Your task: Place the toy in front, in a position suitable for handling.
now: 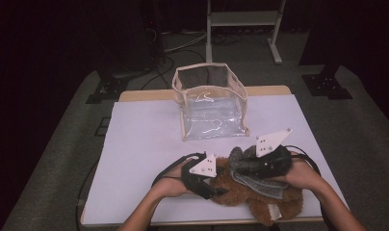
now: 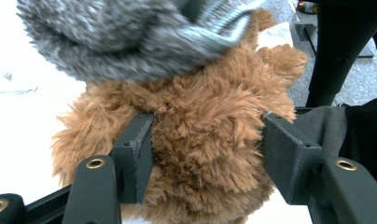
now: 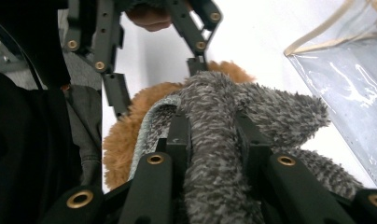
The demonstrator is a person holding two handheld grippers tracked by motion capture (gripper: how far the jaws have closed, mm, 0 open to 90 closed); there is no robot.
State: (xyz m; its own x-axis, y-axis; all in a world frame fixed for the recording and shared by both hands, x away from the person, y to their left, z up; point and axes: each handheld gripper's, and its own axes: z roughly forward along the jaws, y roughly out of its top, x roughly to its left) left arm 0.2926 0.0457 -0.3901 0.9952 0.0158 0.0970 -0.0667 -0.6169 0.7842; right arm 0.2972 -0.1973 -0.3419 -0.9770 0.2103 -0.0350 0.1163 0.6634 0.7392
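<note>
A brown plush toy lies at the front of the white-covered table. A grey fuzzy knitted piece is draped over it. My left gripper comes in from the left. In the left gripper view its jaws press into the brown fur from both sides, under the grey piece. My right gripper reaches in from the right. It is shut on a fold of the grey fuzzy piece, with the brown toy below it.
An open clear plastic bag with beige trim stands upright at the middle back of the table, a short way beyond the toy; its wall is close to my right gripper. A metal stand is on the floor behind the table.
</note>
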